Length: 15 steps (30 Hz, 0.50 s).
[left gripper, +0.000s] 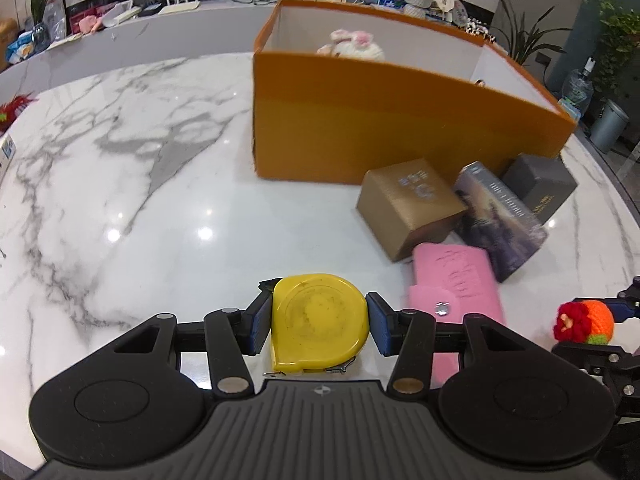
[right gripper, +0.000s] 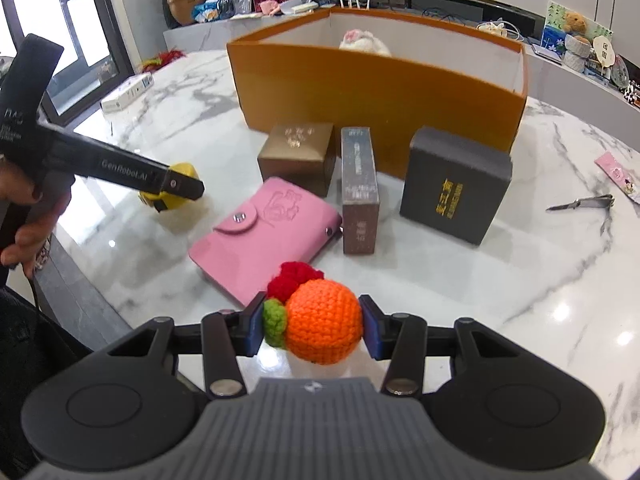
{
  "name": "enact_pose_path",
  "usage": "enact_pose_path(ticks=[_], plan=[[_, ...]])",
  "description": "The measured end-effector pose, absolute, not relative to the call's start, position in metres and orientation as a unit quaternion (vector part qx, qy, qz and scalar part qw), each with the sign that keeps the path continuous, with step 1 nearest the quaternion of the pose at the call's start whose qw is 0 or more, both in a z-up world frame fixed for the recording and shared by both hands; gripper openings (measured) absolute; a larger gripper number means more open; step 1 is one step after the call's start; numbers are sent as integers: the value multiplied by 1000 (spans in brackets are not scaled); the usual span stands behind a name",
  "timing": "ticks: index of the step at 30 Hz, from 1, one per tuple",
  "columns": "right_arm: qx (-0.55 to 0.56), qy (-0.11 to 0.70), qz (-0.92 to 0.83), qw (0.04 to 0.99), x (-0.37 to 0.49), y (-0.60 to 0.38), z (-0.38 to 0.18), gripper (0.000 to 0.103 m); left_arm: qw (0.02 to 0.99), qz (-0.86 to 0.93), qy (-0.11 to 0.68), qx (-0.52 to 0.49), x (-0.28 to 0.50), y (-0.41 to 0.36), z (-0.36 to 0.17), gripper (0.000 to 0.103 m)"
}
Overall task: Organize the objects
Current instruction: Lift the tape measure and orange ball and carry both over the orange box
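Yellow tape measure (left gripper: 319, 322) is sitting lower centre, flat face up; crocheted orange ball (right gripper: 324, 322), possibly fruit, is sitting lower centre.

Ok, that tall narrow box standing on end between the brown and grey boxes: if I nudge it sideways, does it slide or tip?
The narrow box probably tips rather than slides: it stands upright on a small end face. It looks stiff, so it should fall as one piece. Falling left, it would likely land on the pink wallet, or against the brown box.
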State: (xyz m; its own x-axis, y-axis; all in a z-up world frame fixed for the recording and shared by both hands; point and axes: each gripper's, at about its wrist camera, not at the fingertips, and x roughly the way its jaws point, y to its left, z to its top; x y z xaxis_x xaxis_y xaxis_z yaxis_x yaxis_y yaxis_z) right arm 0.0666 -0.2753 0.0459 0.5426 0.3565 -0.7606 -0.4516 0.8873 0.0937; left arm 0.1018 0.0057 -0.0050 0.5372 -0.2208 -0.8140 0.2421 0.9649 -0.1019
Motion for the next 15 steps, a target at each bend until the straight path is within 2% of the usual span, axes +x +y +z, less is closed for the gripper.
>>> enact_pose_path(ticks=[15], plan=[[-44,388,221,894,62,-277,72,50,896,-114,429,27,93,-27,32,57]])
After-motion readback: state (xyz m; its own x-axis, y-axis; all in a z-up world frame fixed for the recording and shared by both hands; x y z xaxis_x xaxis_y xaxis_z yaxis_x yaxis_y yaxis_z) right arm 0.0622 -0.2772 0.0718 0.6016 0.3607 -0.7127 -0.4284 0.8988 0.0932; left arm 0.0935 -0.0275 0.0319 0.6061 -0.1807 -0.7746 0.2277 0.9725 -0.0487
